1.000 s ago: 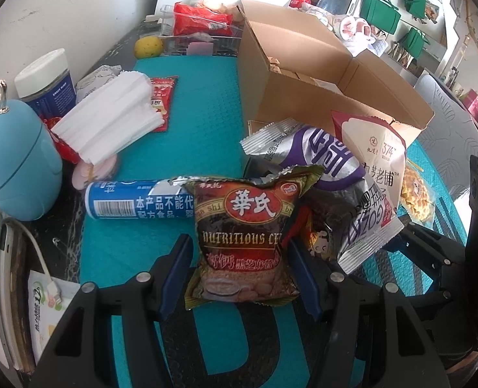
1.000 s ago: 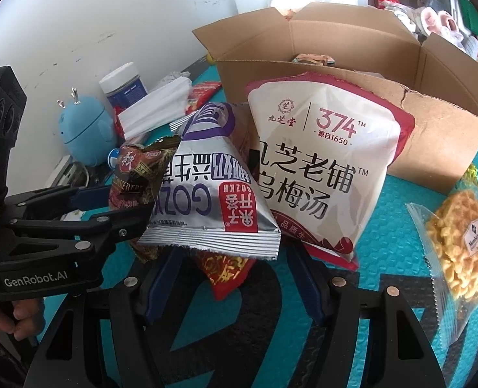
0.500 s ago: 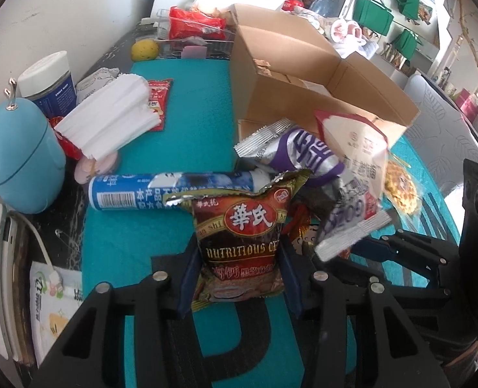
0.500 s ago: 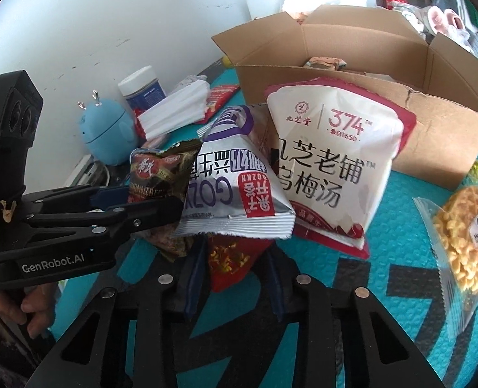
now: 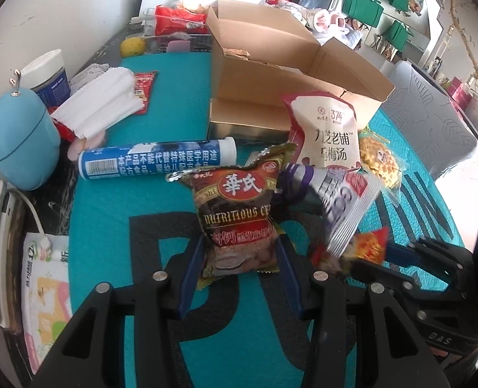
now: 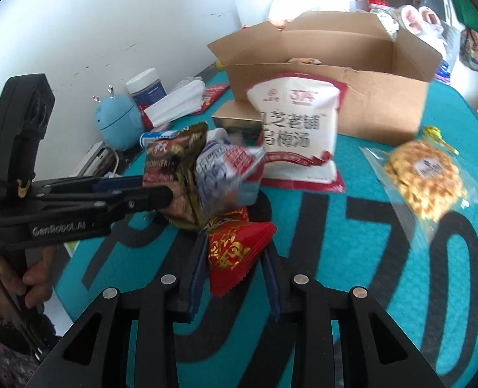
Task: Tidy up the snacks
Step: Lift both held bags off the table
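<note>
My left gripper (image 5: 240, 252) is shut on a dark brown cereal packet (image 5: 239, 213) and holds it above the teal mat; it also shows in the right wrist view (image 6: 171, 165). My right gripper (image 6: 234, 252) is shut on a red and gold snack packet (image 6: 232, 249), which also shows in the left wrist view (image 5: 365, 245). A purple and white packet (image 6: 226, 171) leans between the two held packets. A white and red pouch (image 6: 298, 129) stands against the open cardboard box (image 6: 361, 97). A bagged waffle (image 6: 423, 177) lies on the right.
A blue and white tube (image 5: 154, 161) lies on the mat (image 5: 109, 213) behind the cereal packet. A gold box (image 5: 245, 123) sits by the cardboard box. A stack of white napkins (image 5: 99, 110), a blue round device (image 5: 18, 142) and a jar (image 5: 48, 74) crowd the left edge.
Both grippers closed on their packets and lifted them back toward me. The purple and white packet tipped off the pile and blurs between them. The white and red pouch stayed by the box.
</note>
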### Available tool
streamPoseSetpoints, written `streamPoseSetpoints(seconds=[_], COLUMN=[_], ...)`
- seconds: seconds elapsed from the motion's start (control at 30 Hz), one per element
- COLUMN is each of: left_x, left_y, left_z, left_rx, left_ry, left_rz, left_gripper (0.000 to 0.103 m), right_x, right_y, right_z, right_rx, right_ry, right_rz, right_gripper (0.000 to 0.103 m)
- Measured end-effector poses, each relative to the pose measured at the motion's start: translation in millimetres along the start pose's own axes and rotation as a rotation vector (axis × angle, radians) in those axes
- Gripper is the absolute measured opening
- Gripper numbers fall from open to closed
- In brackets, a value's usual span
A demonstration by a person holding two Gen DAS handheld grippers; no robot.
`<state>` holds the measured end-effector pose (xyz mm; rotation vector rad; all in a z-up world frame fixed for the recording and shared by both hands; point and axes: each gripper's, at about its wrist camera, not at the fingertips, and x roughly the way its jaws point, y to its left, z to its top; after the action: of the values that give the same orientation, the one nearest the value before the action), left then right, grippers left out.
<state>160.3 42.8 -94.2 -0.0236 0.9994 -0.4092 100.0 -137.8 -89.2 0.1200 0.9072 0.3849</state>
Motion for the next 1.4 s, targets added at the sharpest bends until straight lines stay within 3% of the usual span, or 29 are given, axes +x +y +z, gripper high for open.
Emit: streamPoseSetpoints(seconds=[0.2, 0.27, 0.33, 0.5, 0.9, 0.97, 1.03, 1.17, 1.4], left_x=[12, 22, 36, 45, 53, 52, 50, 44, 26], left_y=[-2, -4, -6, -18, -20, -27, -28, -29, -51], left_z=[9, 11, 13, 15, 25, 21, 18, 12, -19], left_rx=[-0.009, -0.008, -0.002, 0.068, 0.104, 0.151, 0.156, 0.159, 0.259], left_ry=[0.019, 0.058, 0.111, 0.079, 0.058, 0.056, 0.047, 0.063, 0.131], left_rz=[0.030, 0.033, 0.038, 0.085, 0.110, 0.121, 0.119, 0.096, 0.034], left_gripper=[0.050, 0.058, 0.062, 0.064, 0.064, 0.058, 0.052, 0.049, 0.049], right_x=[-12, -8, -5, 3, 13, 14, 15, 11, -5], right_y=[-14, -16, -17, -17, -14, -11, -11, -12, -26], right_z=[-11, -11, -10, -8, -4, -5, -6, -9, -20], right_rx=[0.049, 0.054, 0.050, 0.034, -0.025, -0.030, -0.016, -0.020, 0.031], right_ry=[0.000, 0.016, 0.031, 0.042, 0.056, 0.050, 0.048, 0.052, 0.062], right_rz=[-0.022, -0.035, -0.052, -0.065, -0.097, -0.097, -0.067, -0.072, -0.071], right_gripper=[0.034, 0.038, 0.053, 0.062, 0.062, 0.056, 0.040, 0.038, 0.038])
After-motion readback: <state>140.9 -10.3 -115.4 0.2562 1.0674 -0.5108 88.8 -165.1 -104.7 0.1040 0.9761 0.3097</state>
